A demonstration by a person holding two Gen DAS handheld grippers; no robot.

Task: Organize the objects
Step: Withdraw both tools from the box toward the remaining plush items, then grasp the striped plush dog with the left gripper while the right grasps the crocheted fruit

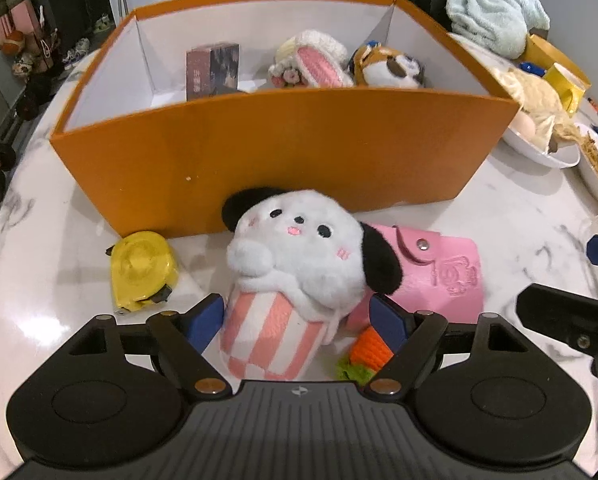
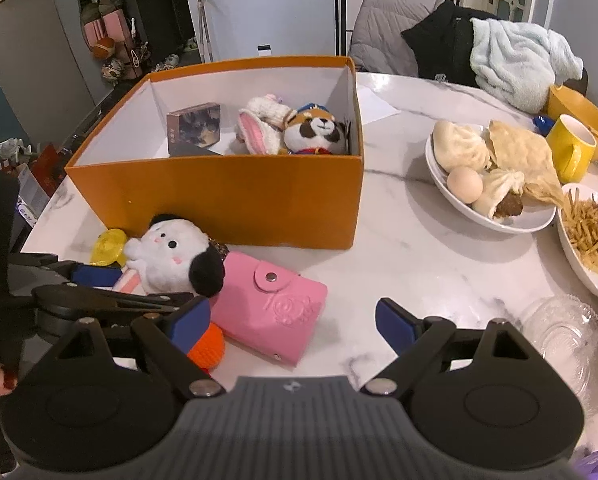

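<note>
A white plush dog [image 1: 299, 252] with black ears and a pink striped base lies in front of the orange box [image 1: 283, 152]. My left gripper [image 1: 297, 320] is open, its blue pads either side of the plush's striped base. A pink wallet [image 1: 439, 276], a yellow tape measure [image 1: 143, 270] and an orange knitted carrot [image 1: 369, 350] lie beside it. My right gripper [image 2: 293, 326] is open and empty above the pink wallet [image 2: 271, 304]. The box [image 2: 227, 196] holds a small card box [image 2: 195, 128], a bunny plush [image 2: 259, 126] and a panda plush [image 2: 315, 132].
A white bowl [image 2: 451, 196] of buns and an egg, a plate of fries [image 2: 587, 236], a yellow mug [image 2: 571, 148] and a glass dish [image 2: 563, 336] stand on the right of the marble table [image 2: 399, 248]. Chairs with clothes stand behind.
</note>
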